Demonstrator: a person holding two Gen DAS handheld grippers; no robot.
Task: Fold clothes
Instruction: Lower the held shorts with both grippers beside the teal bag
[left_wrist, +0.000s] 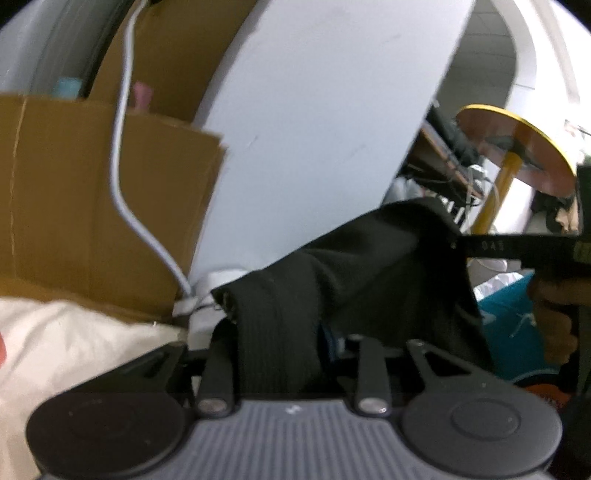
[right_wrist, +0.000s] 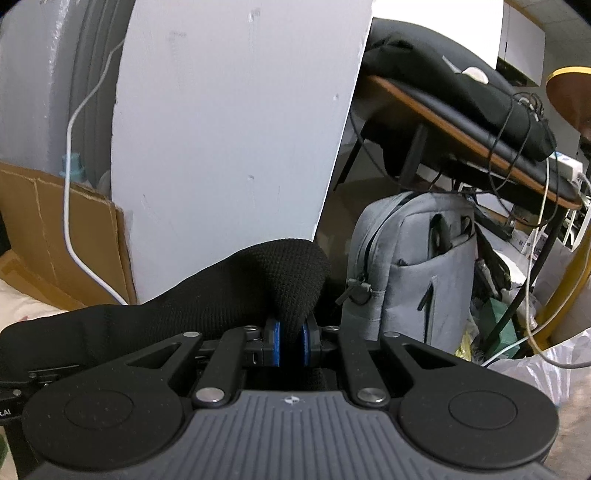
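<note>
A black knit garment (left_wrist: 351, 266) hangs in the air, stretched between both grippers. My left gripper (left_wrist: 291, 347) is shut on one end of it, and the cloth covers the fingertips. In the right wrist view the same black garment (right_wrist: 266, 280) bulges up out of my right gripper (right_wrist: 291, 341), whose blue pads (right_wrist: 274, 343) pinch a fold of it. The right gripper's body (left_wrist: 517, 249) and the hand holding it show at the right edge of the left wrist view, level with the far end of the cloth.
A white panel (right_wrist: 236, 129) stands straight ahead, with a cardboard box (left_wrist: 92, 206) and white cable (left_wrist: 125, 177) to its left. A white cloth surface (left_wrist: 55, 343) lies below left. A grey backpack (right_wrist: 410, 266), a cluttered desk (right_wrist: 461, 140) and a yellow-rimmed round table (left_wrist: 517, 147) stand right.
</note>
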